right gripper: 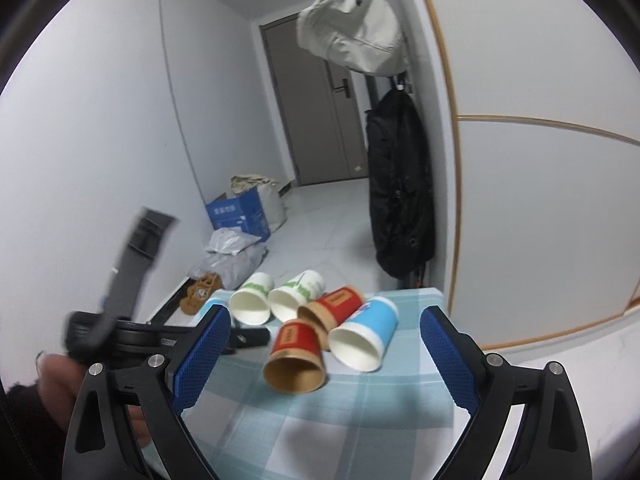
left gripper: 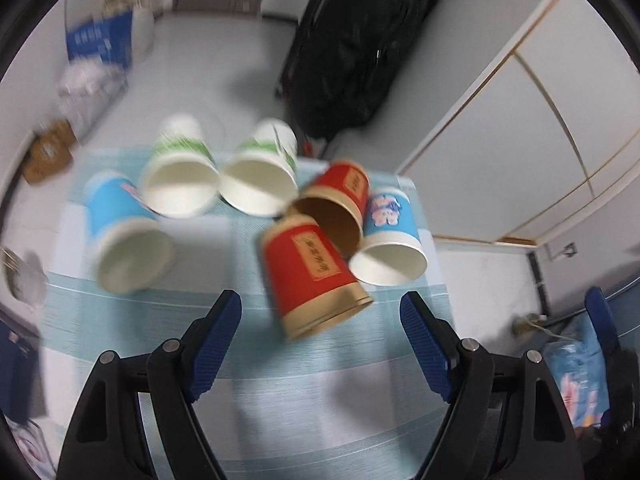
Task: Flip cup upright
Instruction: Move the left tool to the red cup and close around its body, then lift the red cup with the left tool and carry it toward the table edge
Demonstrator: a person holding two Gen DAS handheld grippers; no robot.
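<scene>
Both tongs (left gripper: pixel 320 320) (right gripper: pixel 325 336) agape, empty.

Six tipped paper cups (left gripper: pixel 316 276) are lying clustered on the checked tablecloth (left gripper: pixel 320 400), black hanging coat (left gripper: pixel 360 48) behind.

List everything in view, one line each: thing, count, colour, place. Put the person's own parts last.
red cups: 2, red with tan bands, lying on their sides mid-table, one behind the other
blue cups: 2, light blue, on their sides, one at each end of the group
green cups: 2, white with green print, on their sides, far row
tablecloth: 1, pale blue and white check, over the table
black bag: 1, black, hanging by the wall
beige bag: 1, beige, hanging above it
blue box: 1, blue, on the floor
door: 1, grey, far end
left gripper: 1, black with blue pads, open over the table
right gripper: 1, same colours, open
</scene>
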